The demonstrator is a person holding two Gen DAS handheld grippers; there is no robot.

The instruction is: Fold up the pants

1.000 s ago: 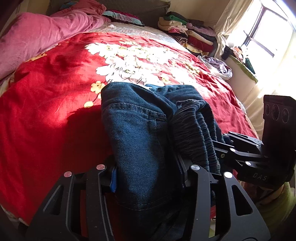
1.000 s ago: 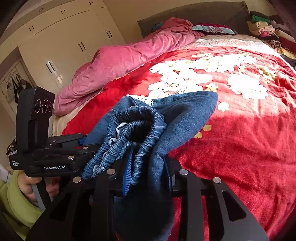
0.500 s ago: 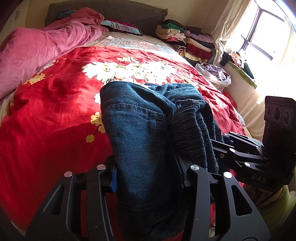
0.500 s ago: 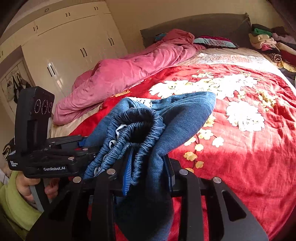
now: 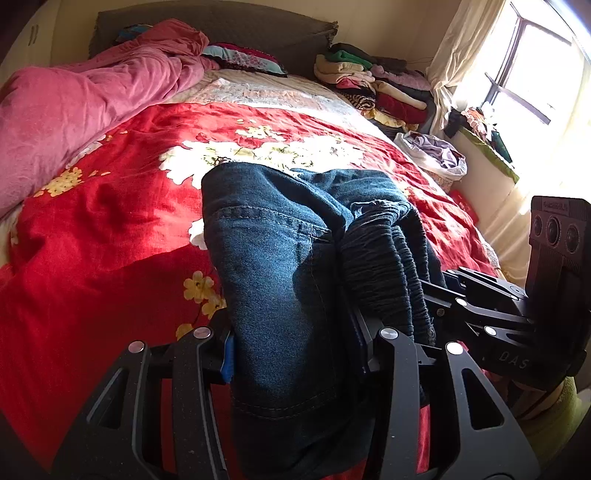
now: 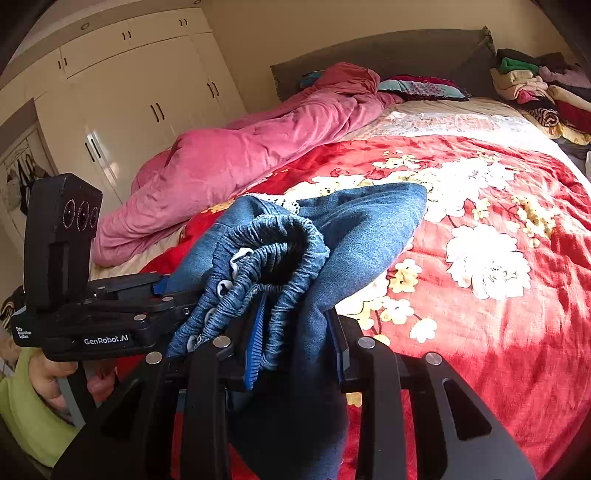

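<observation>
both hand-held grippers lifted the clamped pants (image 5: 280,266) above the bed (image 5: 110,221).

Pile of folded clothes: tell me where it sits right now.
The pile of folded clothes sits at the bed's far right corner, beside the headboard and near the curtained window.

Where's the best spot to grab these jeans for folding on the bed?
At the gathered elastic waistband, one claw on each side, coming from the foot of the bed. That thick edge bunches into a firm handful. Both the left claw and right claw already clamp the jeans there.
</observation>
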